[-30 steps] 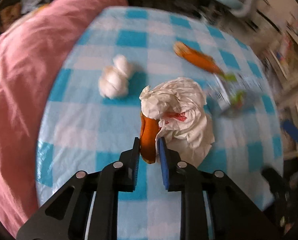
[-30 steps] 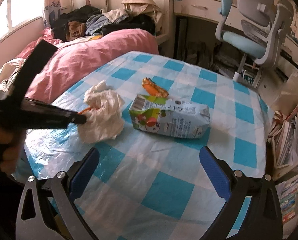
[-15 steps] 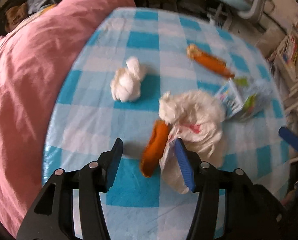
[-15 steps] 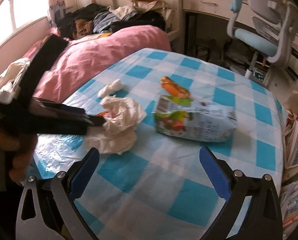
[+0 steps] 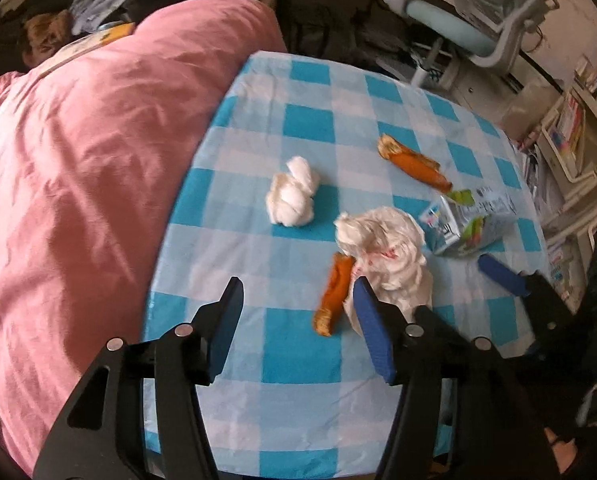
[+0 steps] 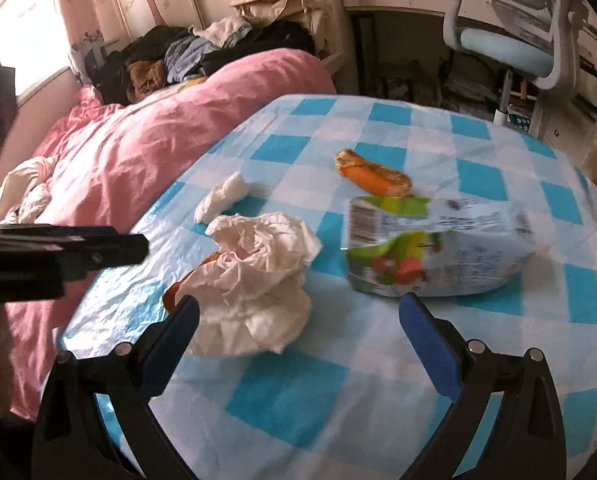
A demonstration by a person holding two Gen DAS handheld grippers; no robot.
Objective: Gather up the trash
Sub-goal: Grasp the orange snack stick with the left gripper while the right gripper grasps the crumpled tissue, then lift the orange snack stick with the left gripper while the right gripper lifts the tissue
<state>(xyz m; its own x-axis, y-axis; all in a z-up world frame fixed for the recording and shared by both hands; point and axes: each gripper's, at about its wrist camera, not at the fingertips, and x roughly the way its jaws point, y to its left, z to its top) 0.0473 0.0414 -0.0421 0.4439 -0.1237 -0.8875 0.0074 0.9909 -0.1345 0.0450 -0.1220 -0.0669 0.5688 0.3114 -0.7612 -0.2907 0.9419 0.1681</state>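
My left hand-held gripper [image 5: 296, 312]: released, jaws spread wide, nothing in them, over the near edge of the surface [image 5: 298, 356].
My right hand-held gripper [image 6: 298, 332]: released too, jaws wide apart, carrying nothing.
Near orange peel [image 5: 334, 294]: flat on the checked cloth, just ahead of my left jaws, touching the crumpled napkin [image 5: 386, 248].
Small tissue wad [image 5: 292, 198]: further in, on its own.
Second orange peel [image 5: 412, 164]: far side, near the carton.
Carton [image 6: 438, 248]: on its side, ahead of my right jaws.
Pink duvet [image 5: 78, 168]: bed alongside.

Crumpled tissue [image 6: 258, 280], small wad [image 5: 292, 196], two orange wrappers [image 5: 336, 292], flattened carton [image 6: 438, 252] lie scattered.
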